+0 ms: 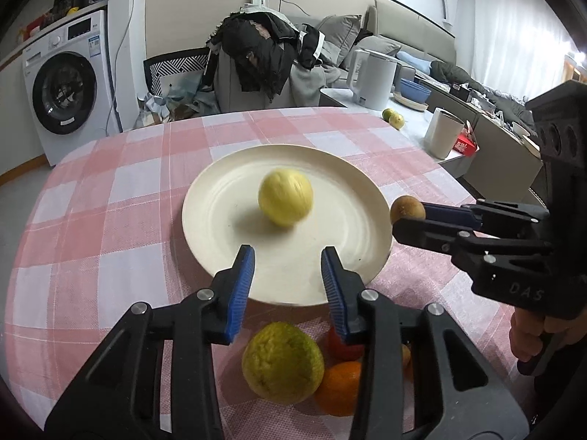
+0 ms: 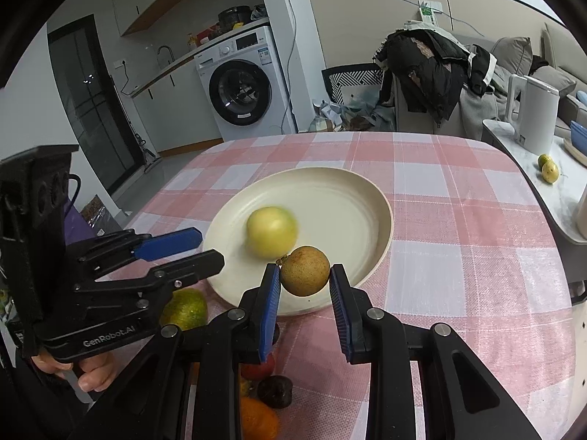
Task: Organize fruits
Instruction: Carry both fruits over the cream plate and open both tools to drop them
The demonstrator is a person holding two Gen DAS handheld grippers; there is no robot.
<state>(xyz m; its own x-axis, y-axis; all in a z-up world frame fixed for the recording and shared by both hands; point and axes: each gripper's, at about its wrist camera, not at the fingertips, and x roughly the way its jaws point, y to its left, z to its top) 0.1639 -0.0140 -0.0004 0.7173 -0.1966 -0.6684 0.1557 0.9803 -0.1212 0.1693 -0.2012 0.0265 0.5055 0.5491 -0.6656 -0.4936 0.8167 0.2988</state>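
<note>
Pink checked counter, washing machine behind the cream plate. Yellow fruit on the plate. Right claw pinches a brown fruit over its near rim; left claw gapes empty, oranges heaped just short of it.

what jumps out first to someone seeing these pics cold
A pale yellow fruit, blurred as if rolling, sits on the cream plate in the middle of the pink checked tablecloth. At the plate's right edge the right hand-held gripper has a small brown fruit between its fingers. The left hand-held gripper is open over the near rim, with a yellow-green citrus and an orange below it.
</note>
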